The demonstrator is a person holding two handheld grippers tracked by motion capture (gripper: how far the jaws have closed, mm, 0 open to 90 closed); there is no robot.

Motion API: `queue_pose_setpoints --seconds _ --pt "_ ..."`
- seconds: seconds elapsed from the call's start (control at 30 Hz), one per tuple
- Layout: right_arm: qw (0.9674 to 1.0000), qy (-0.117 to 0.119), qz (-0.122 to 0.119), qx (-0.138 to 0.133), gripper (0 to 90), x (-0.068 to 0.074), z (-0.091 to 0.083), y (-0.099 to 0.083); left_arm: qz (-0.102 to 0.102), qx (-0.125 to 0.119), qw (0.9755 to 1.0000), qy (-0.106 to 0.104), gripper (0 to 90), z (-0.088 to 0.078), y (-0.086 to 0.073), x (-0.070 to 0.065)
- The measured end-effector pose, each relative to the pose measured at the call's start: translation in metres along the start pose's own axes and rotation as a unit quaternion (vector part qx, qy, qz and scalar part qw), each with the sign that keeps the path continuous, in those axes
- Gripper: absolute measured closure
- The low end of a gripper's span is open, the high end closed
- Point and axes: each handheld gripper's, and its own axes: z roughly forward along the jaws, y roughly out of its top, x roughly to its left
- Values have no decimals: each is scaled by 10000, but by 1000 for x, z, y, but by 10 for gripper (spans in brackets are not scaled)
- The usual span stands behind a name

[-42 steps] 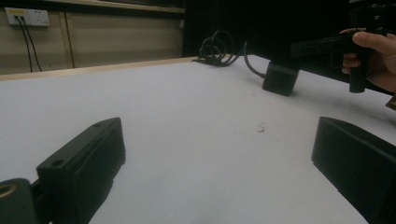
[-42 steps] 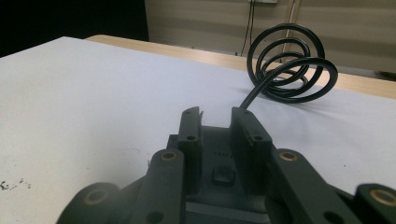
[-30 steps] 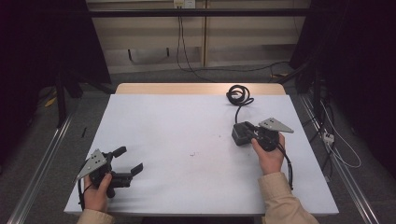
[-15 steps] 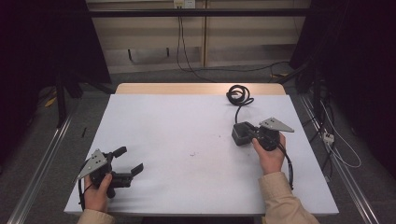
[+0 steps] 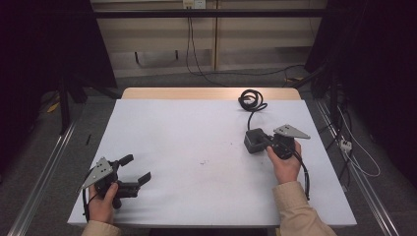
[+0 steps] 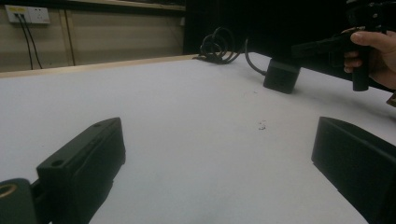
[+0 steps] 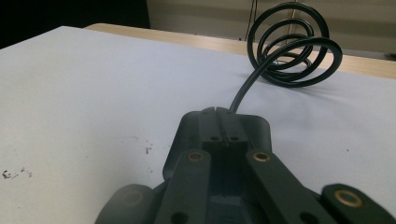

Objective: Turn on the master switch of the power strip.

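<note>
We saw the right gripper (image 5: 259, 142) just above the black adapter block (image 5: 253, 140), its jaws having just closed until they met, with the tips over the block's top; nothing was visibly pinched between them. The block lay on the white table (image 5: 196, 132), and its cable ran from it to the coiled cable (image 5: 250, 99) beyond, near the far edge. The left gripper (image 5: 135, 169) rested far from the block with jaws wide apart and empty. We judged that a lift could fail, because closed tips cannot grasp the block, and the stiff coil might drag it sideways.
</note>
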Motion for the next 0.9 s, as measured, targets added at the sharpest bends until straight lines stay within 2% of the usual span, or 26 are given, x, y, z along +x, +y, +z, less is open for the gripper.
queue_pose_setpoints --seconds 0.9 --pt "9998 -77 -175 72 900 0 1 -3 -18 -35 10000 19 23 -1 0 0"
